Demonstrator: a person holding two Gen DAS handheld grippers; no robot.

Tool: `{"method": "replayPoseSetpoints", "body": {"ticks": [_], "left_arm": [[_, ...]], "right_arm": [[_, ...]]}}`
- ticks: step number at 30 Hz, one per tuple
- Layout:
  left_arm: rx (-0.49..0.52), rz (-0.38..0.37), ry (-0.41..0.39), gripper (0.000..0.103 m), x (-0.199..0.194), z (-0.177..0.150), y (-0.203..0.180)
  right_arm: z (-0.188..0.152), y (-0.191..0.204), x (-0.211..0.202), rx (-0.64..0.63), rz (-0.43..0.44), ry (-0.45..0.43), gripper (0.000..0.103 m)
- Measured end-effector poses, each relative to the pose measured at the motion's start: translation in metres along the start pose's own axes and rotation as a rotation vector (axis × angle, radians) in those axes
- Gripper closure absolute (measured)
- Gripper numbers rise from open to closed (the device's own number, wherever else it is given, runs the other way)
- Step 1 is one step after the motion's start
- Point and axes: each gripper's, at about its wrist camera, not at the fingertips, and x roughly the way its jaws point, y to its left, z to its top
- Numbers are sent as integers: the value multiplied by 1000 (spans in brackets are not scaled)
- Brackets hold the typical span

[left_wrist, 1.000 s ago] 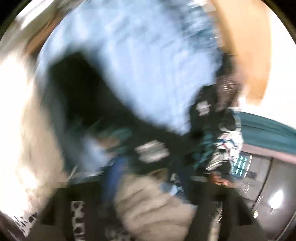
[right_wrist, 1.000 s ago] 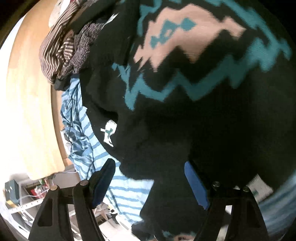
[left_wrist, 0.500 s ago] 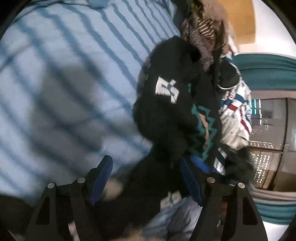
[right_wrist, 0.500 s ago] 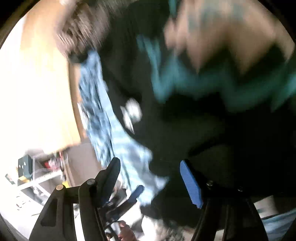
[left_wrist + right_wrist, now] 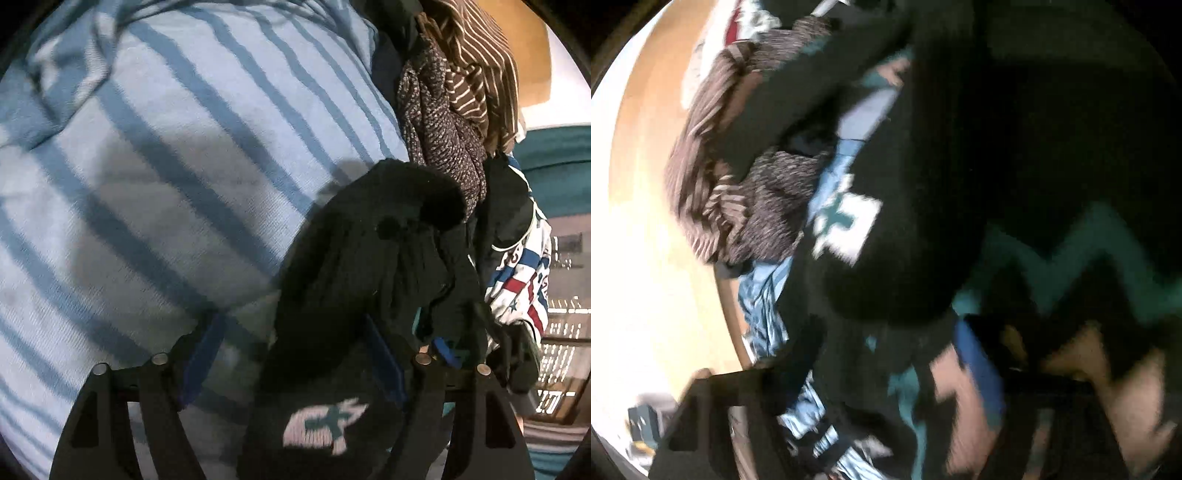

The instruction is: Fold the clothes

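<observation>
Loosely, black sweater [image 5: 369, 266] between left claw [image 5: 295, 354] pads.

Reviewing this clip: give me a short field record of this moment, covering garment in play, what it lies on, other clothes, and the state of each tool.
garment in play: black knit sweater with teal and pink zigzag pattern
lies on: light blue striped fabric
other clothes: brown striped garment, dark speckled knit, white garment with red and blue print, bunched beyond the sweater
left tool: open, a sweater fold between its fingers, pads not seen pressing
right tool: closing, sweater fabric between its fingers; view blurred, grip unclear
surface: tan wooden top at the edge
</observation>
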Motion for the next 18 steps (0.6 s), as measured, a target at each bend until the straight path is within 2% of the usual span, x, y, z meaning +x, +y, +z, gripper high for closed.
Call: {"method": "replayPoseSetpoints", "body": {"ticks": [1, 2, 6, 10, 12, 14, 17, 18], "left_arm": [[22, -15, -14, 67, 0, 1, -2], [43, -31, -30, 91, 0, 2, -3], [55, -91, -171, 90, -30, 9, -7], [53, -178, -298, 90, -69, 22, -14], [68, -174, -366, 90, -86, 29, -16], [69, -171, -421, 90, -97, 40, -16], [-22, -103, -428, 92, -89, 76, 7], [-73, -57, -436, 92, -82, 90, 19]], "right_arm": [[3, 4, 5, -24, 0, -2, 80], [6, 13, 5, -75, -11, -8, 87], [22, 78, -30, -284, 16, -123, 90], [44, 151, -73, -427, 68, -223, 91], [57, 179, -81, -465, 62, -267, 91], [75, 194, -79, -455, 54, -299, 91], [104, 195, -57, -373, 48, -338, 91], [113, 188, -46, -323, 62, -348, 91]]}}
